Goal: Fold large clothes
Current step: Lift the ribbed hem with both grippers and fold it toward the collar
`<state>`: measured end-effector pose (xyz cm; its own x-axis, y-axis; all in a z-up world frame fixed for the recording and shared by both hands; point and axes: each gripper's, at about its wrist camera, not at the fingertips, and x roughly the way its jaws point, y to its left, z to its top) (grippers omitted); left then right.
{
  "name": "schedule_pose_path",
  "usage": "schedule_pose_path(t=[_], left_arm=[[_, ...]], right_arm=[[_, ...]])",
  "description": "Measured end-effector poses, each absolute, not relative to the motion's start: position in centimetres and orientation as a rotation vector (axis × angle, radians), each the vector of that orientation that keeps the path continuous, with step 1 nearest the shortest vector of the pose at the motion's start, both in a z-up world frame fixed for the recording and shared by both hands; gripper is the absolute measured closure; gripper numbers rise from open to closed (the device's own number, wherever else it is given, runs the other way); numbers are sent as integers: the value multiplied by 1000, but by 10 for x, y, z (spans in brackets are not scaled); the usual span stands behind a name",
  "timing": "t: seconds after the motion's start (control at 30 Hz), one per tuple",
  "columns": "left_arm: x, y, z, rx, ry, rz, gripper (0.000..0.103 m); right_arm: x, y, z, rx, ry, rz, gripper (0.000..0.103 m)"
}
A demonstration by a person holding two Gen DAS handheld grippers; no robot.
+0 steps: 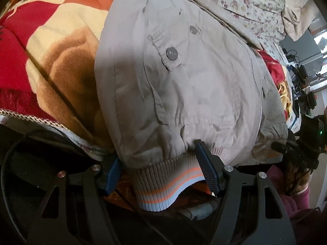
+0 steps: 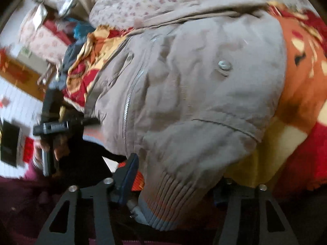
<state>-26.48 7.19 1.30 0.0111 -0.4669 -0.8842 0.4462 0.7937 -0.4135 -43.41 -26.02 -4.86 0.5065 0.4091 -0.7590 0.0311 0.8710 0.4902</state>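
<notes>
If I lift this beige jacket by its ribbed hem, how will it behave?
The beige jacket looks soft and puffy, so it will probably sag and drape. Its ribbed hem likely stretches. Its bulk suggests modest weight.

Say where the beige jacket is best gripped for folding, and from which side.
Grip the jacket by its ribbed striped hem, coming from the bed edge where it overhangs. The thick band there sits between the fingers of the left hand-held gripper and the right hand-held gripper.
</notes>
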Motion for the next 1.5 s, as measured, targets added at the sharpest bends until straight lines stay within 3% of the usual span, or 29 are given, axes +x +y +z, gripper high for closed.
schedule_pose_path(t=[0.03,0.1,0.17,0.3,0.47,0.93,1.17,1.4,1.47,1.5], left_arm=[[-265,71,13,-9,1388,-710,43],[-265,69,12,2,1386,-711,62],[-267,68,14,20,1371,-705,76],[-271,73,36,14,1320,-720,87],[-264,81,79,-55,1238,-762,89],[-137,12,172,-173,1012,-839,90],[-46,-54,163,-160,1012,-762,90],[32,-100,113,-163,1078,-662,89],[52,-103,96,-207,1117,-636,86],[61,-103,87,-231,1133,-628,78]], right_arm=[[-435,-265,-49,510,1010,237,51],[-436,-269,-50,534,998,231,57],[-436,-266,-50,521,1002,217,69],[-438,-264,-36,504,967,235,78],[-435,-263,-6,531,869,290,85],[-365,-346,86,564,529,142,86],[-282,-405,93,601,534,12,86],[-195,-448,77,568,572,-107,86],[-166,-459,60,589,616,-117,86],[-153,-465,51,602,642,-129,86]])
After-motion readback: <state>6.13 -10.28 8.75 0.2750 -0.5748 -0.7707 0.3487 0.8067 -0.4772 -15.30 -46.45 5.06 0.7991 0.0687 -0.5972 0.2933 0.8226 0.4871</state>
